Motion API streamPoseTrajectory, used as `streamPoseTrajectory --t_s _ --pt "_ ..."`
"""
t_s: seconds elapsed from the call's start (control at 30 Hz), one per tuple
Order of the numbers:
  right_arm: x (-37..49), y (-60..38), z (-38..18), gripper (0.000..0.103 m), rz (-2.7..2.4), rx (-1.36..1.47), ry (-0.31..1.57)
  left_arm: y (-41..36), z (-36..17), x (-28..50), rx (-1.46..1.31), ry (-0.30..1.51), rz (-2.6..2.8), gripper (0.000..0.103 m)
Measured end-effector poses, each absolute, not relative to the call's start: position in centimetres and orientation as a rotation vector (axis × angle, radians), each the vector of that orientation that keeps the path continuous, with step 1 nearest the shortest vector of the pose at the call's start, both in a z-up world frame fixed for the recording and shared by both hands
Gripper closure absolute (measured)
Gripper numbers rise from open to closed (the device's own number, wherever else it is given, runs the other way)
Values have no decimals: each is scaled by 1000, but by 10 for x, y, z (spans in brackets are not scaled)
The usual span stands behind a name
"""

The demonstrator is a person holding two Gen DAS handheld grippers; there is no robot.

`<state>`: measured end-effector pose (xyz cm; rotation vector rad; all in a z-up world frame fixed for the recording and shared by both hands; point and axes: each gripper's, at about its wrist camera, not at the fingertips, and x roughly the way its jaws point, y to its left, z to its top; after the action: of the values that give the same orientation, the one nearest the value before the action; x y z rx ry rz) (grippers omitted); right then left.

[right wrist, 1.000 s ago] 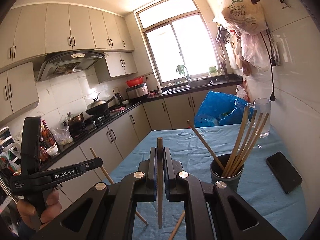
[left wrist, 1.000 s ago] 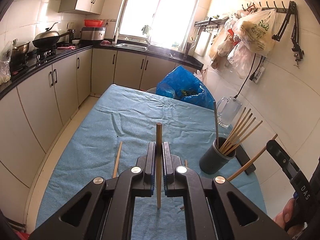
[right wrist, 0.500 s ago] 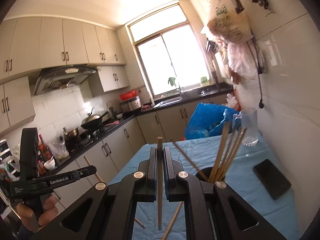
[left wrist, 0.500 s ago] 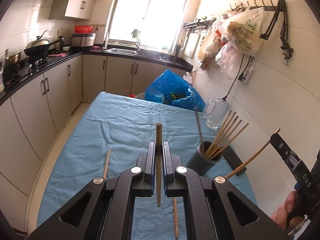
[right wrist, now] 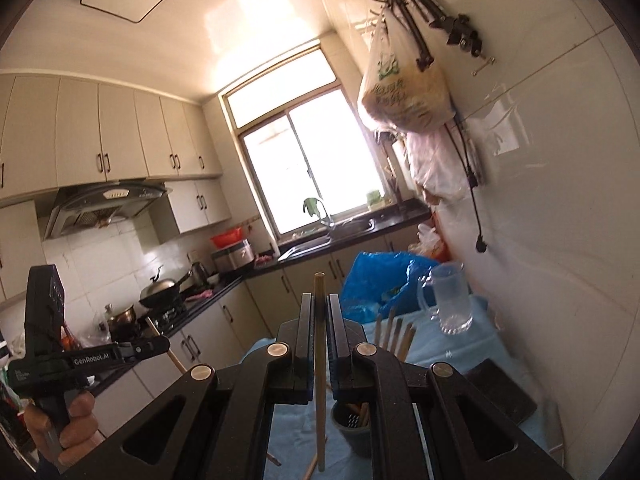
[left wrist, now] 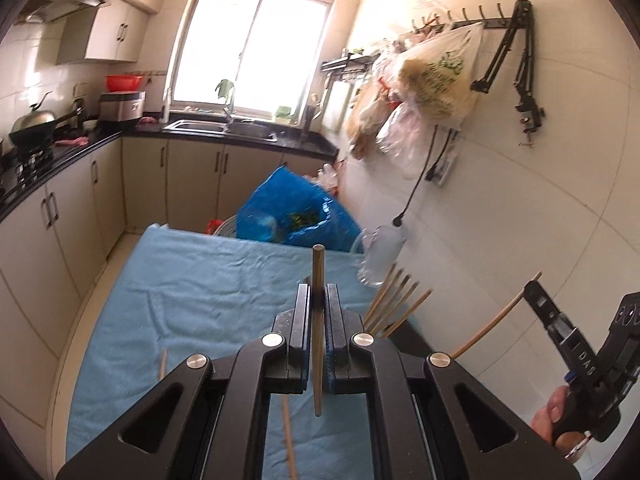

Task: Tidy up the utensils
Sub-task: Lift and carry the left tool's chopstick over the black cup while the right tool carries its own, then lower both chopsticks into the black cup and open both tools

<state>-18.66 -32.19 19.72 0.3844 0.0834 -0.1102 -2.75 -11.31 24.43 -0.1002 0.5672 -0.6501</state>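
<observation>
My left gripper (left wrist: 318,292) is shut on a wooden chopstick (left wrist: 318,320) that stands upright between the jaws, above the blue-clothed table (left wrist: 192,296). My right gripper (right wrist: 319,302) is shut on another wooden chopstick (right wrist: 319,368), held upright above the dark utensil cup (right wrist: 354,426). Several chopsticks (right wrist: 394,334) stand in that cup; in the left wrist view their tops (left wrist: 396,300) show and the cup is hidden behind my gripper. The right gripper (left wrist: 536,294) also shows at the right with its chopstick (left wrist: 496,320). Two loose chopsticks (left wrist: 162,362) (left wrist: 289,444) lie on the cloth.
A glass mug (right wrist: 450,300) and a black phone (right wrist: 500,394) sit by the right wall. A blue plastic bag (left wrist: 292,216) stands at the table's far end. Bags (left wrist: 432,76) hang on wall hooks. Kitchen counters with a wok (left wrist: 32,126) run along the left.
Both grippers have risen and tilted upward, each still holding its chopstick. The cup has slid lower in both views and is now behind the left gripper.
</observation>
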Motion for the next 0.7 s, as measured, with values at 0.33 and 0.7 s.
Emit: streamPoseTrajectory --t_s 0.33,0.7 --pt "-162 -350 222 97 -162 365 52 -173 269 0 -93 543 -689 97" --pt "-107 -362 200 97 -181 357 131 -203 215 46 -88 672 -667 97"
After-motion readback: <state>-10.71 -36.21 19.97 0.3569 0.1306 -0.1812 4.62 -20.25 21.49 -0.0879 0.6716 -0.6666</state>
